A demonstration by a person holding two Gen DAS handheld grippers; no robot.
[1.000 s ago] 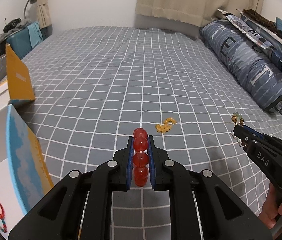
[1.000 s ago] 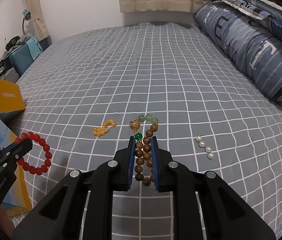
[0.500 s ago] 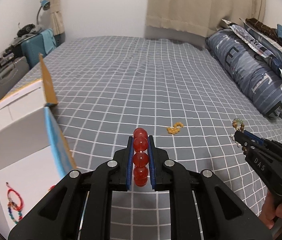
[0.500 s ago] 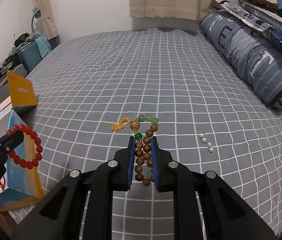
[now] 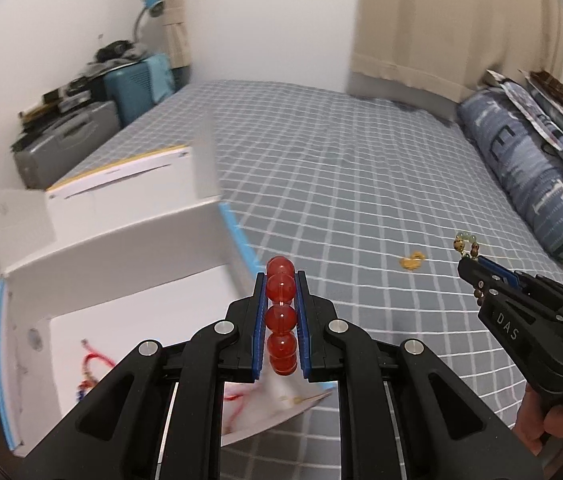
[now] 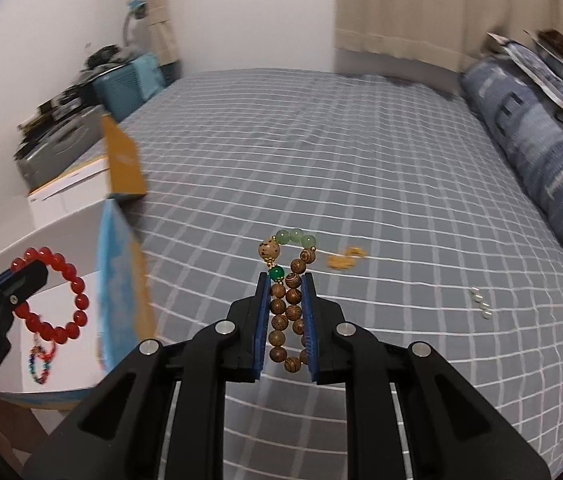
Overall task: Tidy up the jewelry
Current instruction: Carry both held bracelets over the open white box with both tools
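— What are you holding right now?

— My left gripper (image 5: 281,320) is clamped on a red bead bracelet (image 5: 280,316); in the right wrist view its loop hangs free over the open white box (image 5: 121,280) at the near left edge of the bed (image 5: 361,168). My right gripper (image 6: 284,320) is pinched shut on a brown wooden bead bracelet (image 6: 287,312) with a green bead and pale jade-coloured ones at its far end, above the grid-patterned sheet.

— What could go wrong?

— I judge the red bracelet is the risk. Only a few smooth round beads sit between the pads, so a jolt could let them roll out before I'm properly over the box. The box also sits right at the mattress edge, so a bracelet released too near its rim could bounce to the floor. There are already strung pieces inside (image 5: 89,364); dropping onto them may tangle the cords. The wooden one, folded double in my right jaws, could slip one strand.

— What's left on the bed?

— A small yellow bead piece (image 6: 345,260) just beyond the wooden bracelet, and a short row of pearls (image 6: 480,307) further right.

— Any writing?

— "DAS" on the right gripper's body, seen from the left camera. On the left gripper's side there is white lettering, too blurred to read surely.
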